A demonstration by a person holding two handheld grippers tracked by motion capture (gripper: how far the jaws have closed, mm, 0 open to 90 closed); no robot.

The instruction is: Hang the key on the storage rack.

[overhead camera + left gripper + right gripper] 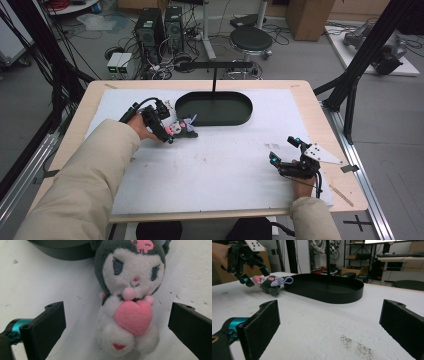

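Left gripper view: plush toy (130, 302) lies on its back on the white worktop (37, 282), face up, pink heart on its chest, between my two fingers (47, 325). Both fingers stand wide apart, neither touching the plush. Dark tray (62, 250) sits just beyond its head.

High view: plush toy (181, 127) rests near the tray's (214, 108) left end, just outside the rim. My left gripper (167, 131) is right at it, fingers spread to either side. A lilac loop shows at the toy's head end, toward the tray.

Right gripper (284, 150) sits well apart, near the worktop's right front, hand behind it, fingers wide with nothing between them. Right gripper view confirms: bare white surface between the fingers (262, 322), tray (327, 288) ahead.
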